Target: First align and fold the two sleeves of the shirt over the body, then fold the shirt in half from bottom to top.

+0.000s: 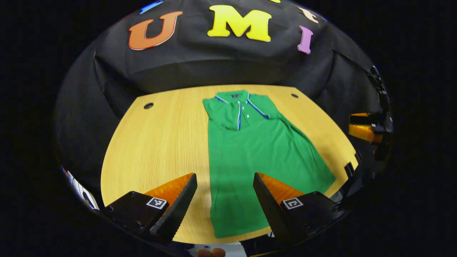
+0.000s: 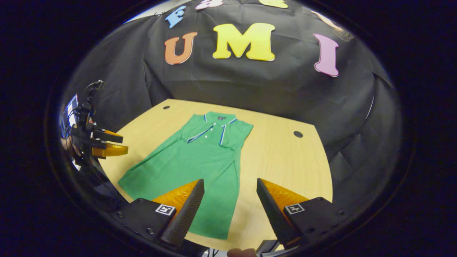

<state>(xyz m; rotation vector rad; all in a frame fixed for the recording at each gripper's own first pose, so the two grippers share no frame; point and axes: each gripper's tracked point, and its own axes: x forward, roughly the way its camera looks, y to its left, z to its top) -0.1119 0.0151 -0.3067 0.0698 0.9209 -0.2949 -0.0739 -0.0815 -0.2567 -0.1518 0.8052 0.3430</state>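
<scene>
1. Black cloth walls in the booth behind a pale wooden table (image 1: 157, 142), which has small dark round holes near its far corners.
2. At the left, the left gripper (image 1: 225, 200) hovers over the near table edge with its jaws spread wide and nothing between them; the near left corner of the hem lies under the gap.
3. Across the middle, the green polo shirt (image 1: 264, 150) lies flat on the table, collar toward the far wall and hem toward the near edge; its sleeves look already folded in.
4. The knit looks light, soft and floppy, so I judge it is best pinched at the two hem corners and carried up to the collar.
5. At the right, the right gripper (image 2: 230, 203) also hangs open and empty above the hem's right corner.
</scene>
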